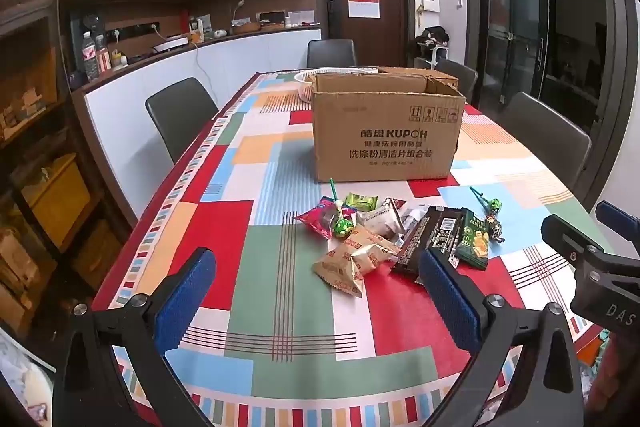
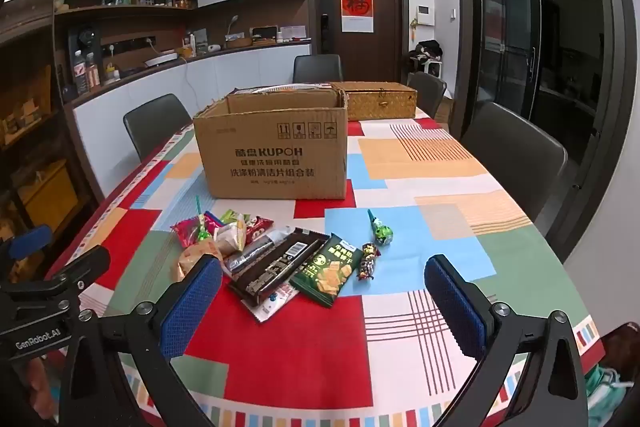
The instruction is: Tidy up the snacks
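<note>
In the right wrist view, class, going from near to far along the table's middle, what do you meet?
Green snack packet → green lollipop → cardboard box → woven basket → far chair.

**Counting the snacks**

We count one open cardboard box [image 2: 276, 151], one woven basket [image 2: 380, 103], two green lollipops [image 2: 382, 233], one dark green cracker packet [image 2: 326, 271], one long dark bar packet [image 2: 276, 267] and three tan triangular packets [image 1: 352, 259]. We see four chairs [image 2: 156, 123]. Other wrappers overlap too much to count.
</note>
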`<state>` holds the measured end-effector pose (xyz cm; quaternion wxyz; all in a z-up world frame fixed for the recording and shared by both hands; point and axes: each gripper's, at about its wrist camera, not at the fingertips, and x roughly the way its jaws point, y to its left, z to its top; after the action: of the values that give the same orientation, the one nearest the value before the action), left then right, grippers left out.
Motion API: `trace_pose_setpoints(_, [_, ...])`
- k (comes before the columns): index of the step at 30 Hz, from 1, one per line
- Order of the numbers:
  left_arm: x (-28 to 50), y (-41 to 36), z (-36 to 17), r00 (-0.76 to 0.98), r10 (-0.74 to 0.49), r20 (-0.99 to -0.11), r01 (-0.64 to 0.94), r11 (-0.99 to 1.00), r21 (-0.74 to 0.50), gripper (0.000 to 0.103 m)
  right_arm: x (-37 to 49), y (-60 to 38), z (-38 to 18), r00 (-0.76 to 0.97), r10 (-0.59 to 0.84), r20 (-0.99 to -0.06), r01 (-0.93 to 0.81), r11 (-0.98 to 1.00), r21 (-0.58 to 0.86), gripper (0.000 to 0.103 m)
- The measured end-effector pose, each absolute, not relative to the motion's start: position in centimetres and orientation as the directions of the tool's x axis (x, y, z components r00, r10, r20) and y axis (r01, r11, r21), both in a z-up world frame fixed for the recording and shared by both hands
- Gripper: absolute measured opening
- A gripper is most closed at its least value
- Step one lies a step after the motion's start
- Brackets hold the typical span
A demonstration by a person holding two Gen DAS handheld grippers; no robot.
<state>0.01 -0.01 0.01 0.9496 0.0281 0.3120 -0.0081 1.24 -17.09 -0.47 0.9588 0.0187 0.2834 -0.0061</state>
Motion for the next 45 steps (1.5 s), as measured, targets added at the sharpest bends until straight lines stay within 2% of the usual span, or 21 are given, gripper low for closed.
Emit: trace_pose_setpoints(45, [-1.3, -0.5, 0.7, 0.835, -0.011, -0.549, 0.053, 0.997, 0.061, 0.103, 0.8, -17.3, -0.3, 0.839, 0.019, -0.544, 0.011, 0.999, 0.053, 0.102])
